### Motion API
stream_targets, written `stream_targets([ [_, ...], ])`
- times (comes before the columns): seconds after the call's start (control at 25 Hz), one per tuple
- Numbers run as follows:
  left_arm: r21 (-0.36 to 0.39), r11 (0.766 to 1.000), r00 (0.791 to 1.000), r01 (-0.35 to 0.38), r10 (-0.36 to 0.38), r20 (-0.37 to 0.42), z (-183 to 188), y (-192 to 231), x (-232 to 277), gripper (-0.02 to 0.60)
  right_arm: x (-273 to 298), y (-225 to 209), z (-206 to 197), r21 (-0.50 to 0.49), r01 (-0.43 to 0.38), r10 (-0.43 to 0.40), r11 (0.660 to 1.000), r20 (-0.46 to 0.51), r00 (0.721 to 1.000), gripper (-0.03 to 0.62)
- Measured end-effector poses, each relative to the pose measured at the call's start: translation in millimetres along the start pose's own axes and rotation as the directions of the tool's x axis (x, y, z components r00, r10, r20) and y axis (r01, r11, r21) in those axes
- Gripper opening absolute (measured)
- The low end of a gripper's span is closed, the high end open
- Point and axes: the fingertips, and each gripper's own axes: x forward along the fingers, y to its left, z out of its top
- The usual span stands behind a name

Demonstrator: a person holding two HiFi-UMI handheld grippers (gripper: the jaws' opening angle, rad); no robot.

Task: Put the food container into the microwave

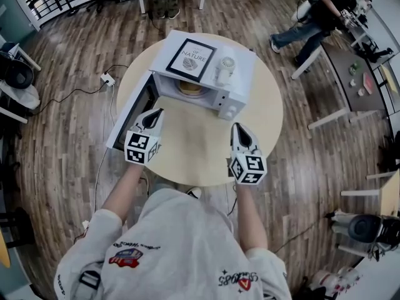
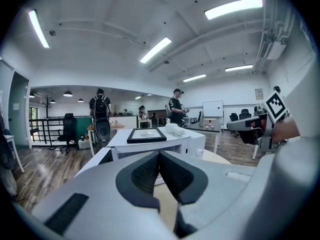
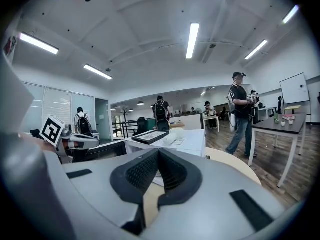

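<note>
A white microwave [image 1: 232,102] stands at the far side of the round wooden table [image 1: 265,114], its door [image 1: 129,119] swung open to the left. Inside the cavity sits a round tan food container [image 1: 190,87]. My left gripper [image 1: 156,113] hovers near the open door, its jaws shut with nothing between them; the left gripper view shows the closed tips [image 2: 159,154] pointing at the microwave [image 2: 192,144]. My right gripper [image 1: 238,128] hangs over the table in front of the microwave's control side, also shut and empty [image 3: 159,151]. The container is hidden in both gripper views.
A black-framed picture [image 1: 190,59] and a small white object [image 1: 225,70] lie on top of the microwave. A power strip [image 1: 107,79] with its cable lies on the floor to the left. A person sits by a dark table [image 1: 350,64] at the upper right.
</note>
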Motion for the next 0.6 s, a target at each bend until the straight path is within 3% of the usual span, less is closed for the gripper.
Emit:
stream_targets([
  [0.6,0.001,0.999,0.999,0.034,-0.034,0.004,1,-17,10,0.005,-19,-16,-1,-0.014,0.035,-0.035,0.999,0.018,0.999,0.0],
])
